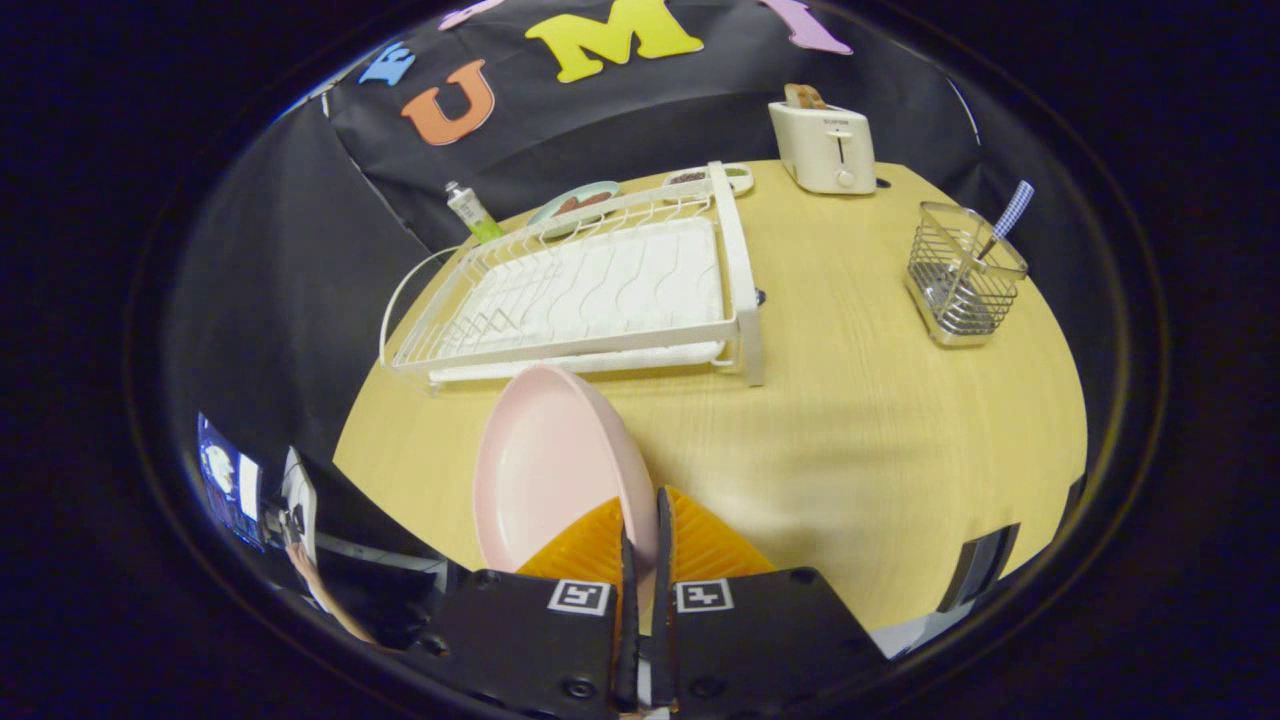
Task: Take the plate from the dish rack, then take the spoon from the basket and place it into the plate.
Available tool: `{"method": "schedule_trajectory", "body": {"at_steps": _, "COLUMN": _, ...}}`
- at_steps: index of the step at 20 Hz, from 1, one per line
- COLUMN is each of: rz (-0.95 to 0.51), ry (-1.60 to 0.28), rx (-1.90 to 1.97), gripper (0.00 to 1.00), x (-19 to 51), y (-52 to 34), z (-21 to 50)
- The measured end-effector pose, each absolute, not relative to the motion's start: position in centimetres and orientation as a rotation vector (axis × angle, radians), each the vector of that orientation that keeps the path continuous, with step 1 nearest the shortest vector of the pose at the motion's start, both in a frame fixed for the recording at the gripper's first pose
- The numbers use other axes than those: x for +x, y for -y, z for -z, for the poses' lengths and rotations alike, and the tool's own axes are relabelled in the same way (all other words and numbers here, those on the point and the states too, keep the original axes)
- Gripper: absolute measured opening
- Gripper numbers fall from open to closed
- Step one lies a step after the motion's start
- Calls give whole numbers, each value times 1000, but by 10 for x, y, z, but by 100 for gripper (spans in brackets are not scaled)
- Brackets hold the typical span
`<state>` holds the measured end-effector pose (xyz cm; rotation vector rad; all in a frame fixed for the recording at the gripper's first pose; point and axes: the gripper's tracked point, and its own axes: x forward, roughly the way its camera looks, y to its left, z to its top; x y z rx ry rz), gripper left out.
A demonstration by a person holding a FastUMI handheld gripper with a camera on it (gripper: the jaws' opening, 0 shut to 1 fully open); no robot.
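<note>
While the gripper (640,545) pinched the rim of the pink plate (545,465) low in the middle, the plate was out of the white dish rack (590,290) and not yet set down. At upper right, the spoon (1005,222) waited in its basket (962,275).

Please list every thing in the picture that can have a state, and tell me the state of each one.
gripper: shut on the plate's rim.
pink plate: held on edge, out of the rack, above the table.
dish rack: holds no dishes.
wire basket: upright on the table.
spoon: standing in the basket, handle up.
toaster: a slice sticks up from its slot.
tube: lying tilted behind the rack.
</note>
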<state>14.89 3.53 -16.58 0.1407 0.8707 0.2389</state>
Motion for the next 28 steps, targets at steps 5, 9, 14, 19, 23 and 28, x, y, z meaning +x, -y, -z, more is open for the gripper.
{"method": "schedule_trajectory", "body": {"at_steps": 5, "rz": -230, "ry": -875, "rx": 201, "gripper": 13, "x": 153, "y": -27, "z": 183}}
{"method": "schedule_trajectory", "body": {"at_steps": 9, "rz": -222, "ry": -883, "rx": 224, "gripper": 15, "x": 159, "y": -17, "z": 193}}
{"method": "schedule_trajectory", "body": {"at_steps": 14, "rz": -183, "ry": -873, "rx": 183, "gripper": 20, "x": 163, "y": -13, "z": 200}}
{"method": "schedule_trajectory", "body": {"at_steps": 19, "rz": -98, "ry": -714, "rx": 98, "gripper": 38, "x": 176, "y": 10, "z": 181}}
{"method": "schedule_trajectory", "body": {"at_steps": 23, "rz": -52, "ry": -582, "rx": 39, "gripper": 84, "x": 178, "y": 39, "z": 159}}
{"method": "schedule_trajectory", "body": {"at_steps": 28, "rz": -25, "ry": -397, "rx": 7, "gripper": 94, "x": 183, "y": 87, "z": 128}}
